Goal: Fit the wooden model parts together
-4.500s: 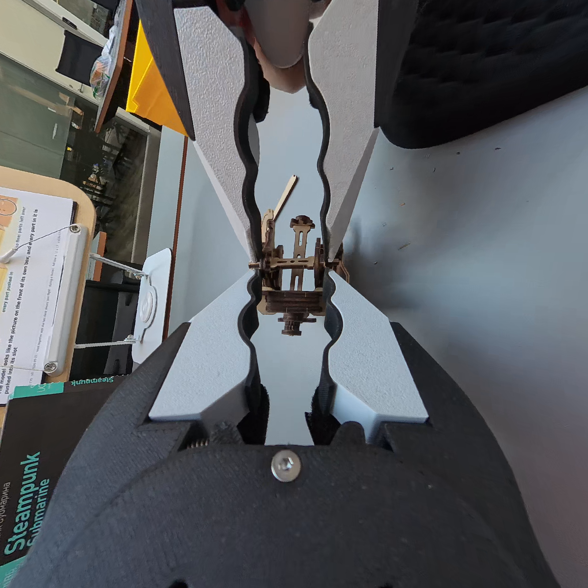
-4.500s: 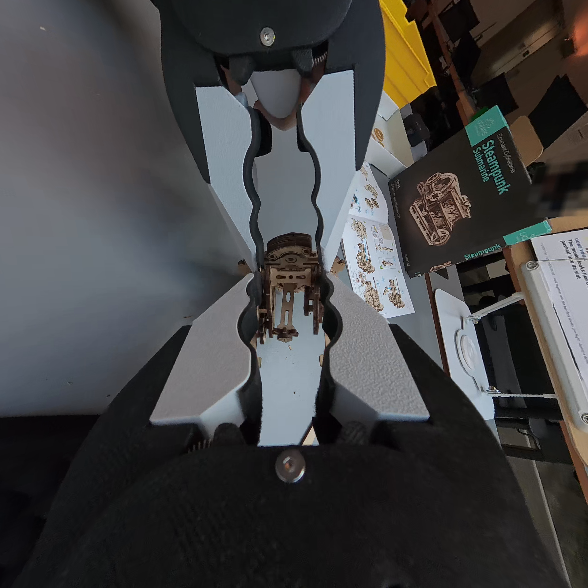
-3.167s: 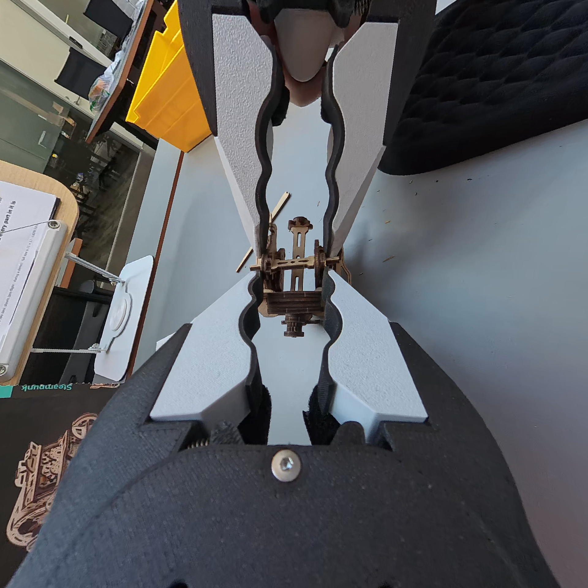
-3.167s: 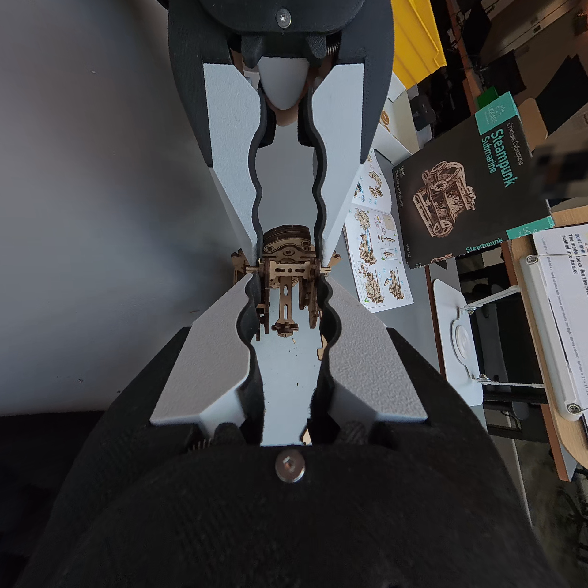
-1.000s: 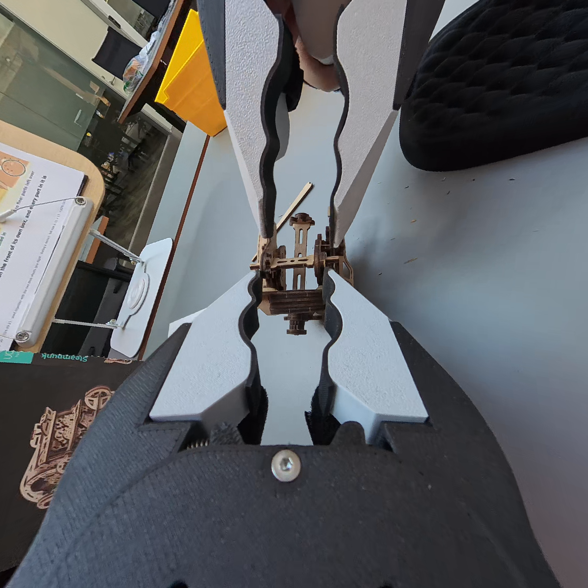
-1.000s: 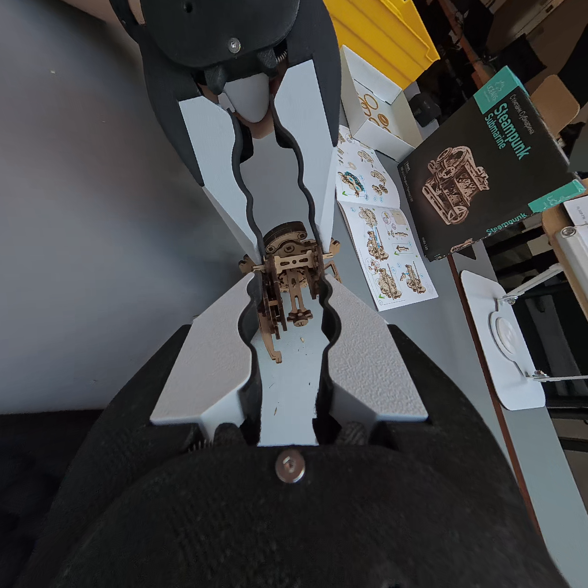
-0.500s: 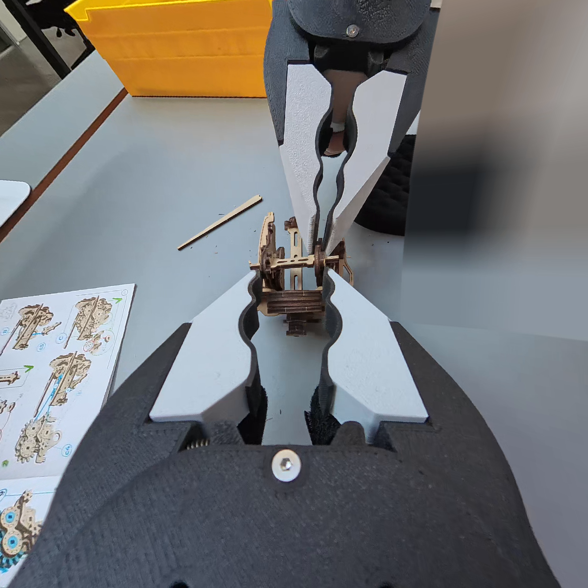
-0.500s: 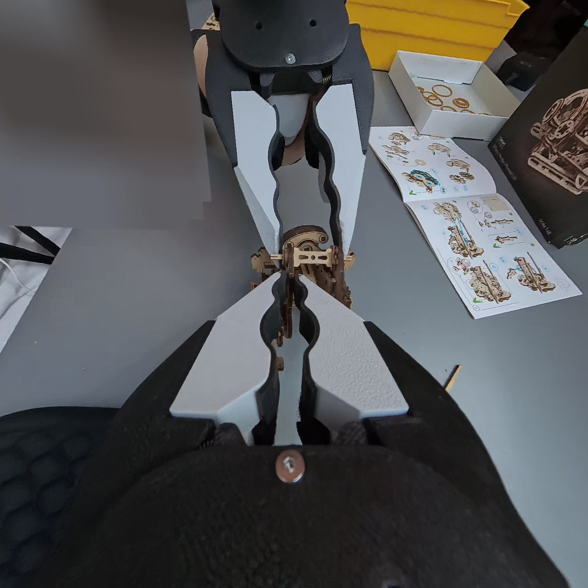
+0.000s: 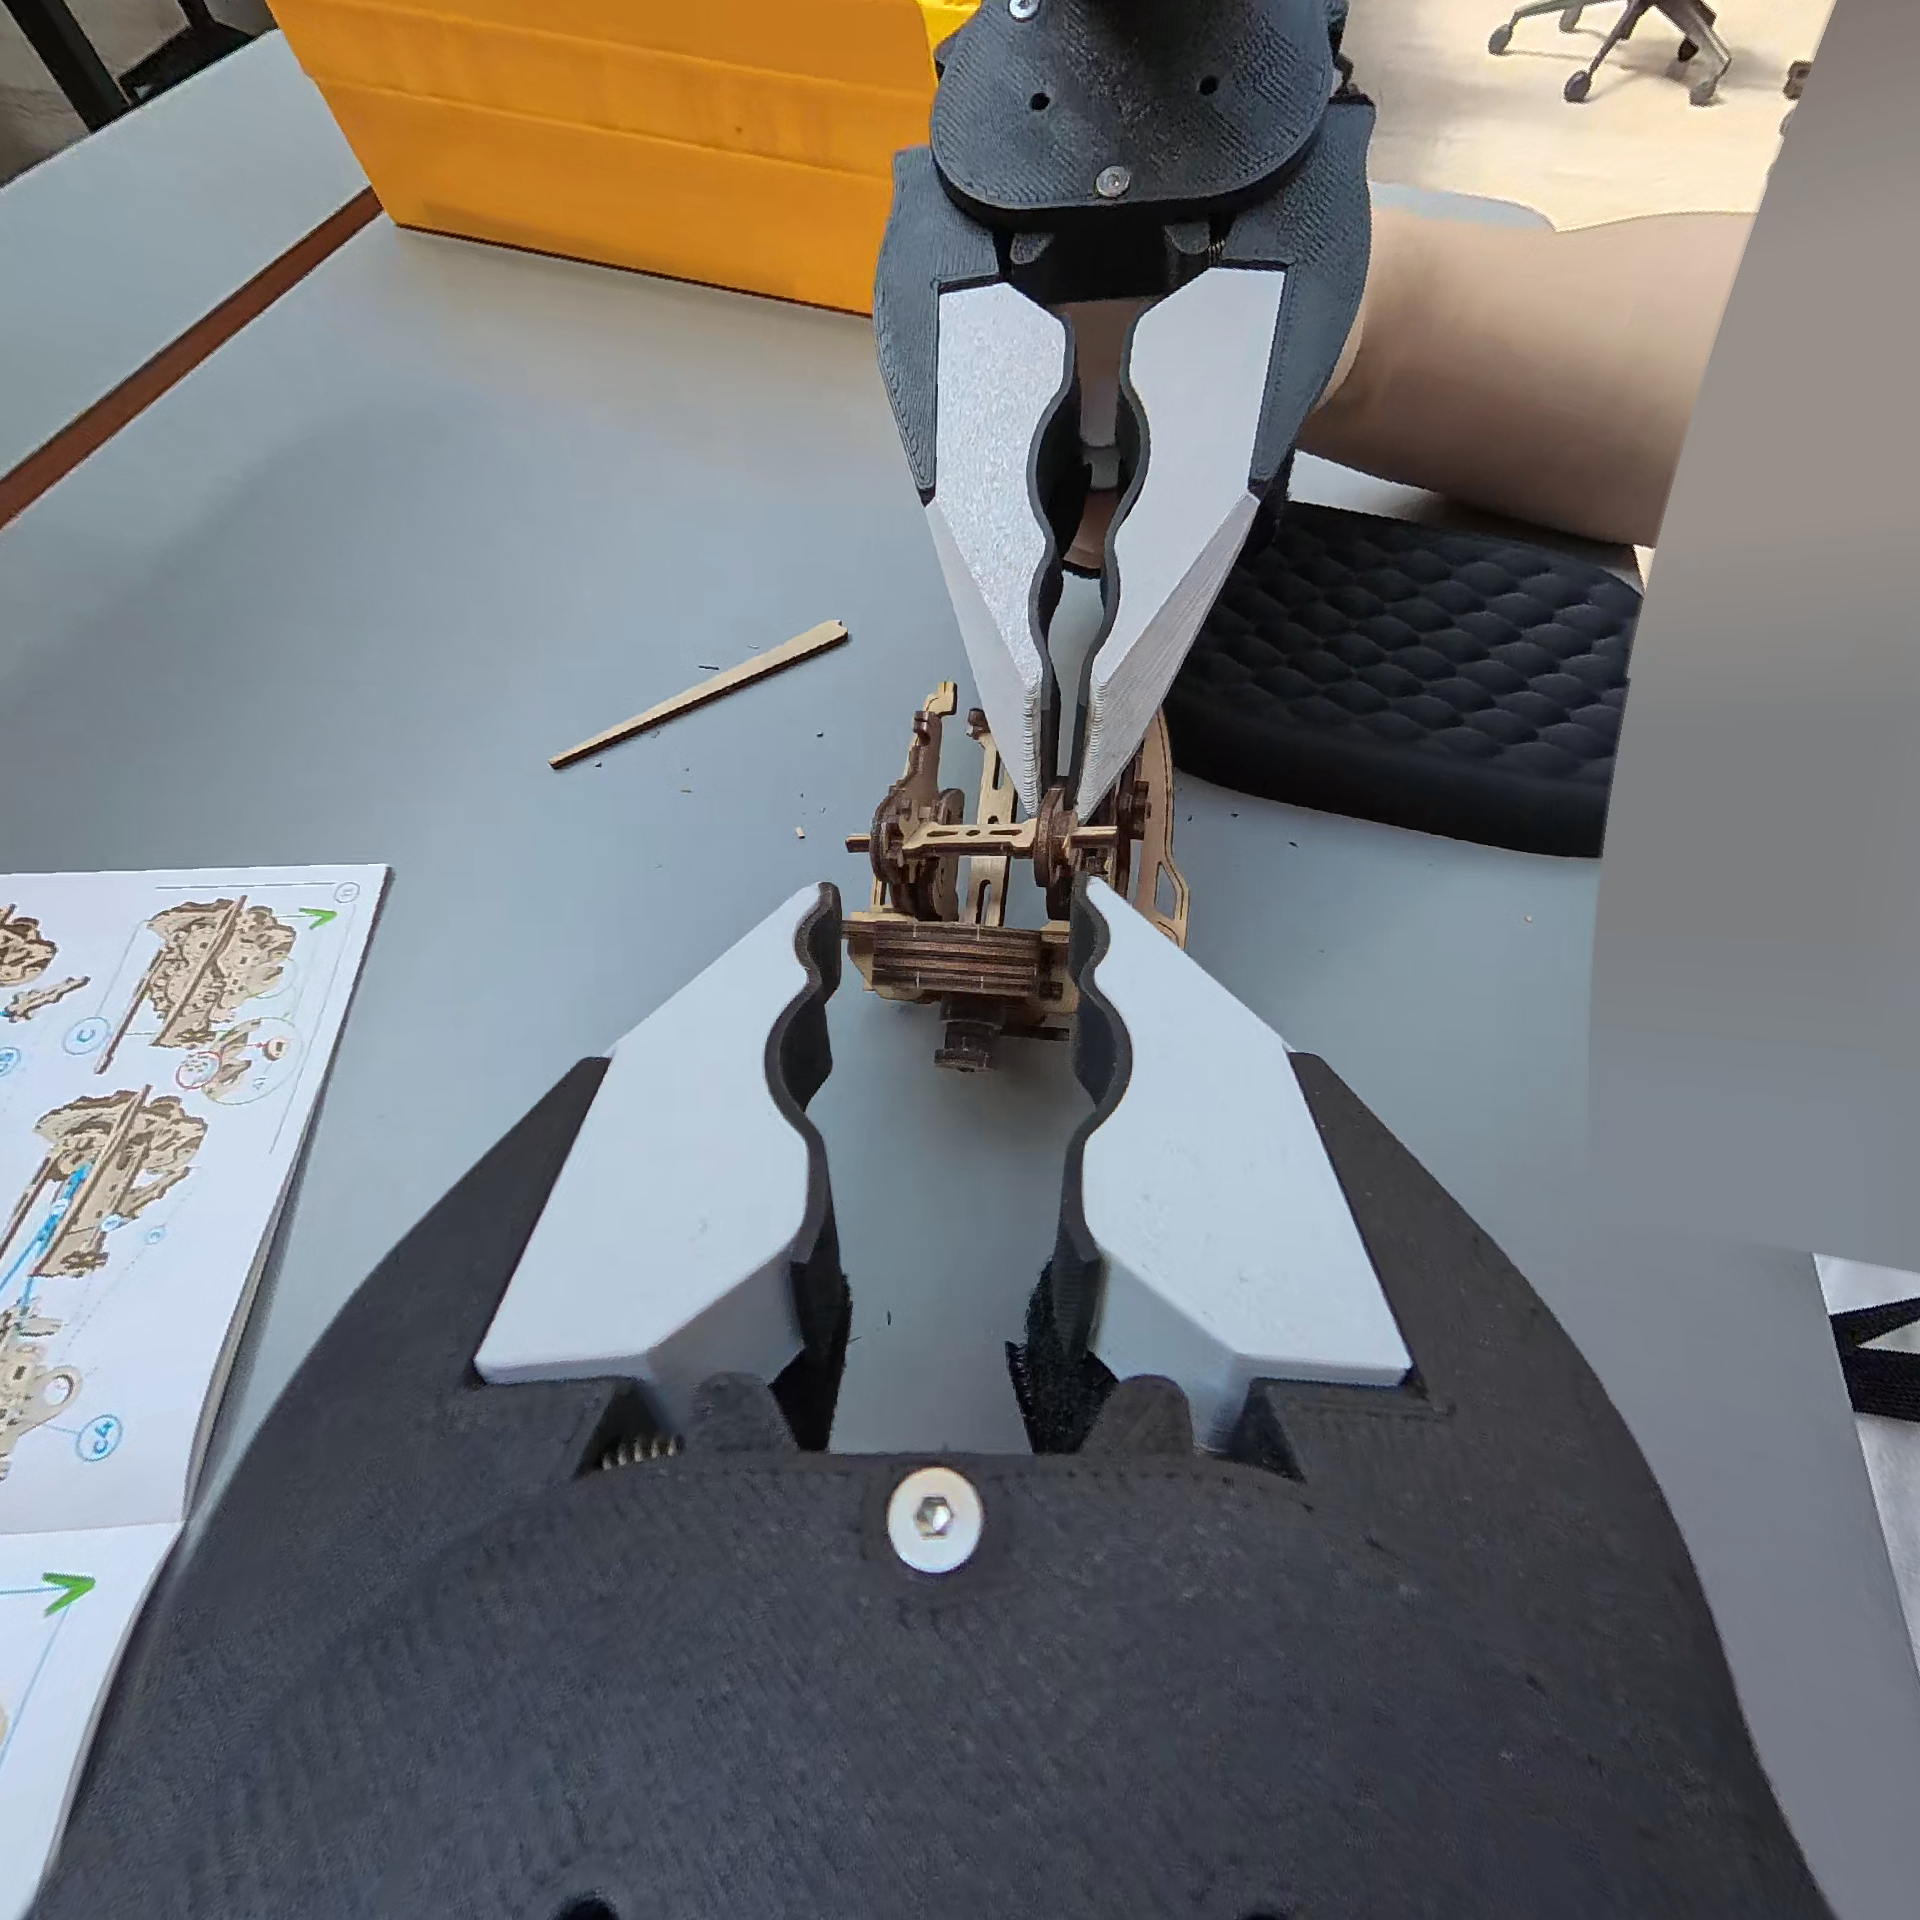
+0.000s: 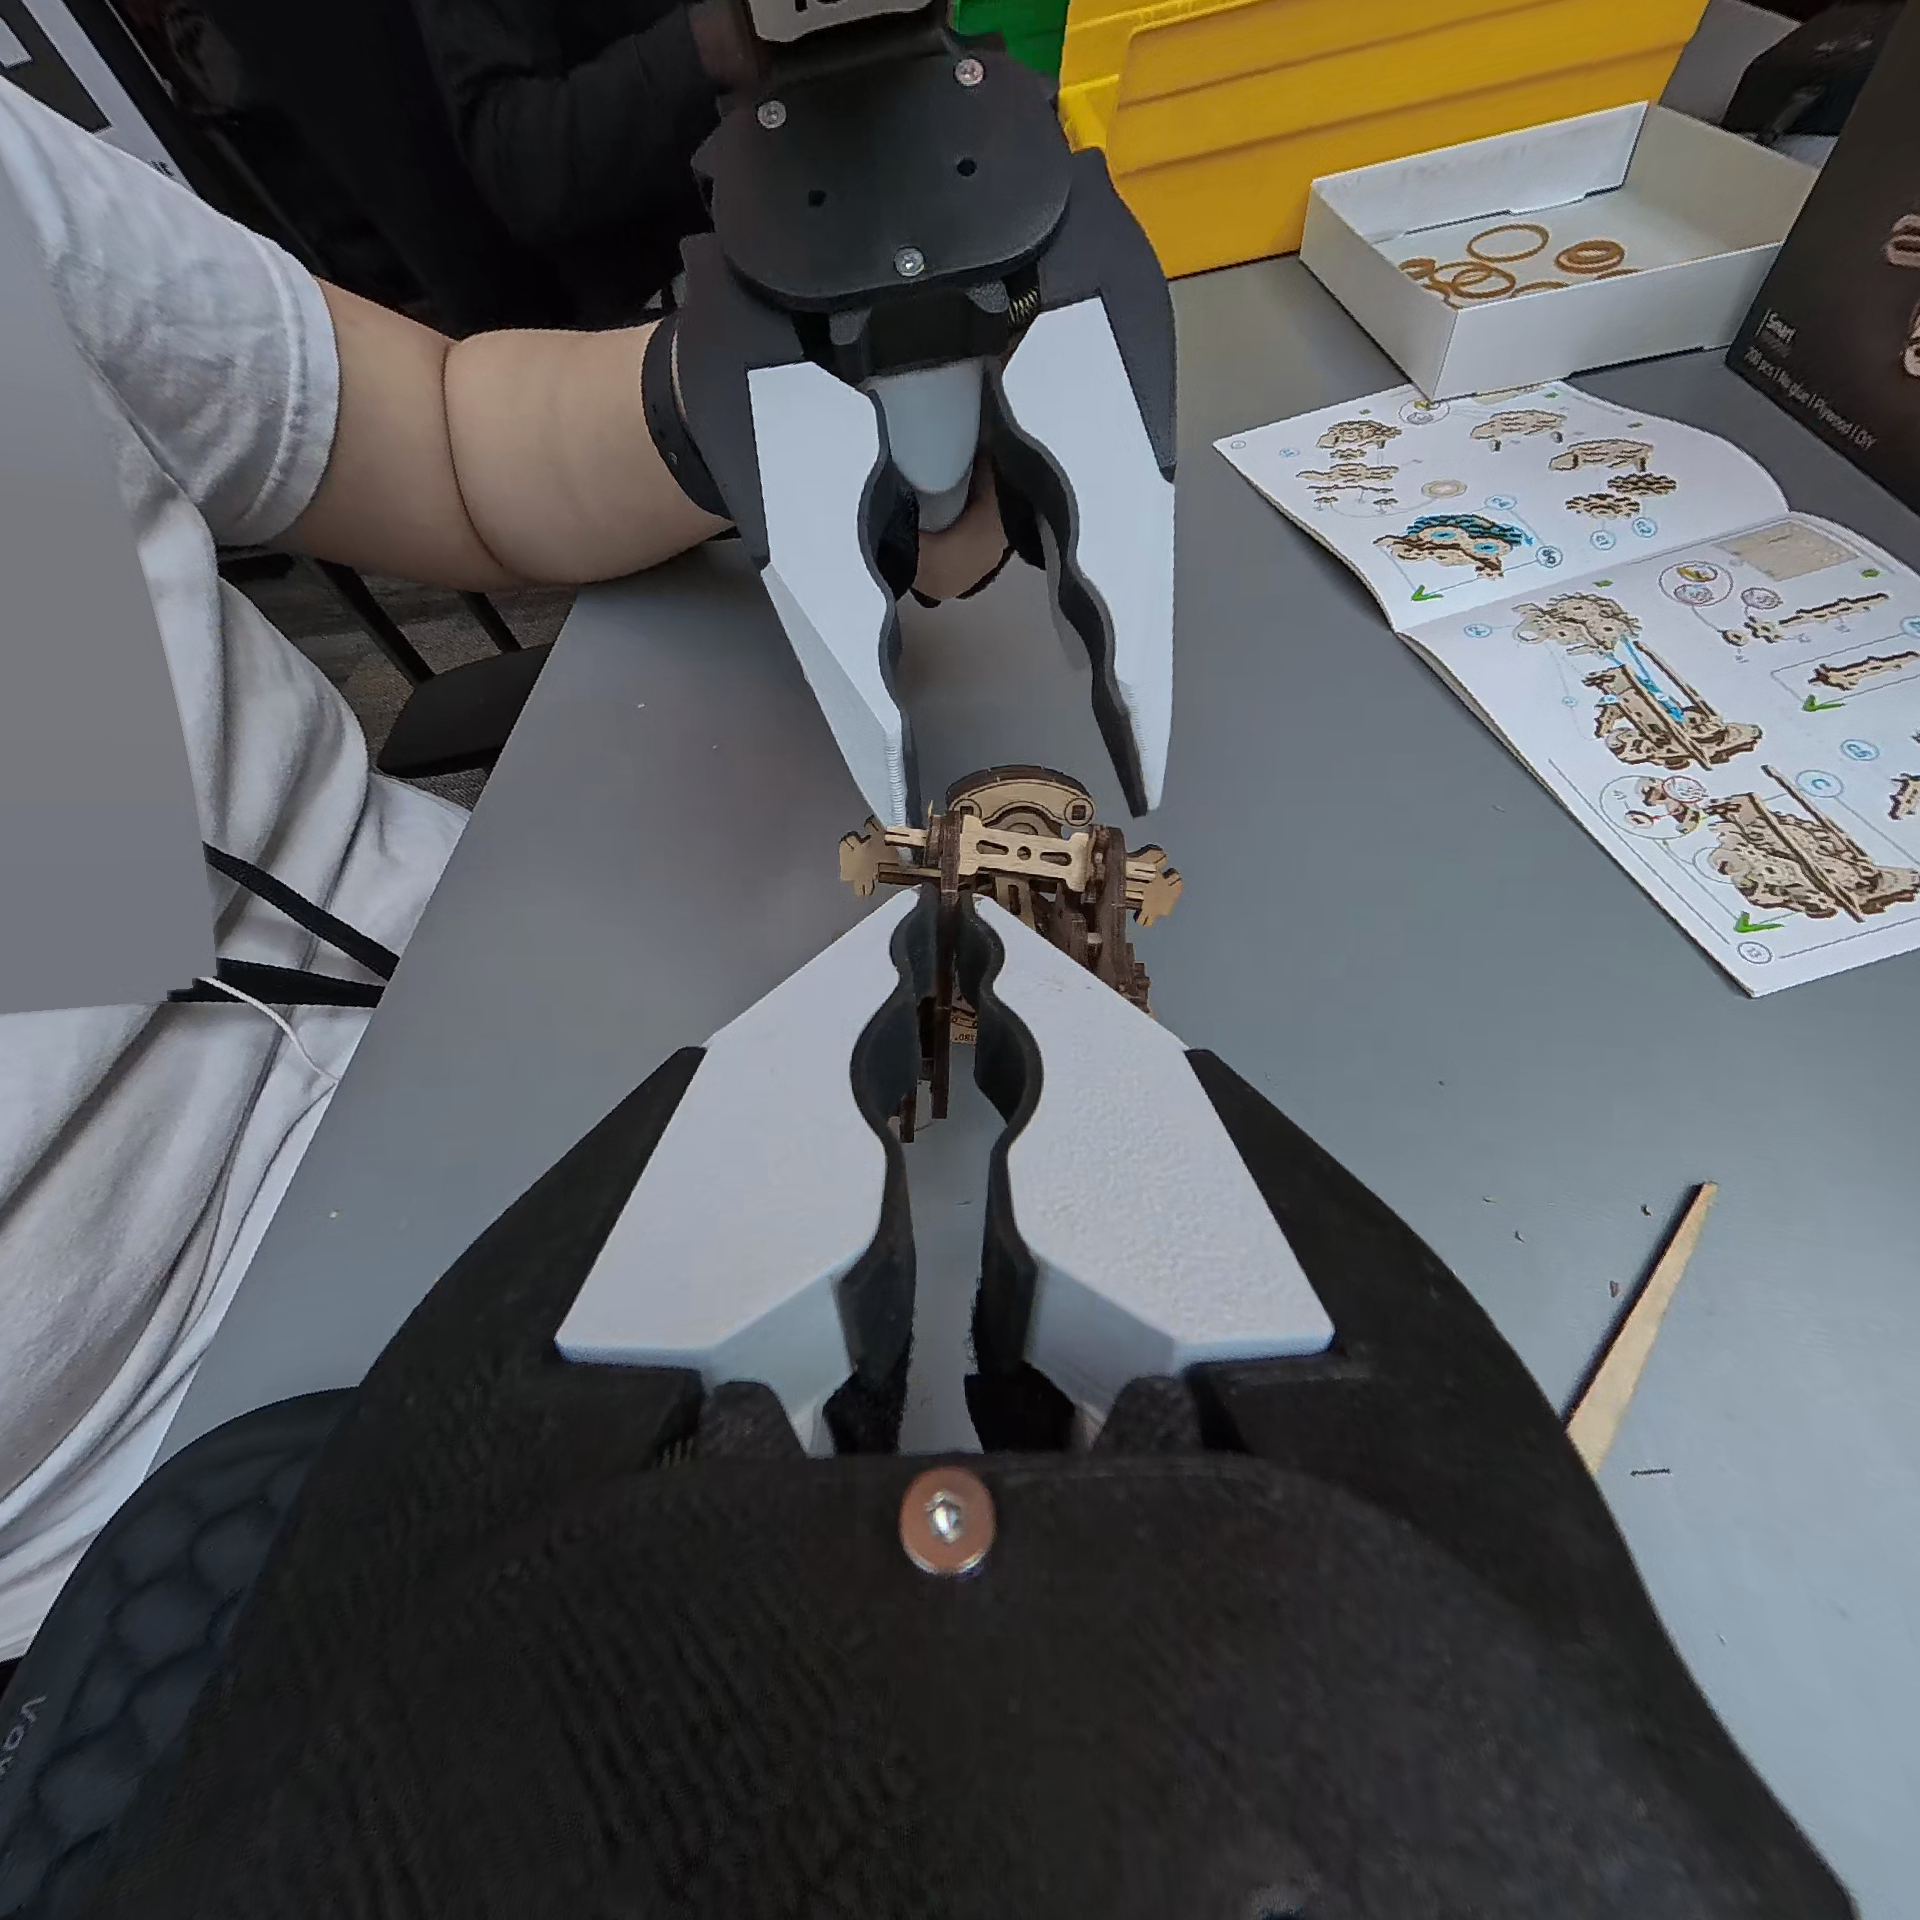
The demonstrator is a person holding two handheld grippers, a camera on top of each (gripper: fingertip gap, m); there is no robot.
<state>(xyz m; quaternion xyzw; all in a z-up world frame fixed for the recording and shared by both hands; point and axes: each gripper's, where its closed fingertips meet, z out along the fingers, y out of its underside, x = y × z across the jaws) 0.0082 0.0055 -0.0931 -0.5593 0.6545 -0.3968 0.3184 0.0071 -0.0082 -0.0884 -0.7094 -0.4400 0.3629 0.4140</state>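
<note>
Here the wooden model [image 9: 966, 914] stands upright on open grey bench [image 9: 468, 540]; left tongs [image 9: 951, 914] apart around its base, right tongs [image 10: 945, 914] clamped on a wheel

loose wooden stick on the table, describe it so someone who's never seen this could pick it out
Start at the yellow bin at the grey table's far edge. In front of it, left of the wooden model, lies the wooden stick. It is the only plain, thin, flat strip lying alone, attached to nothing.
</note>
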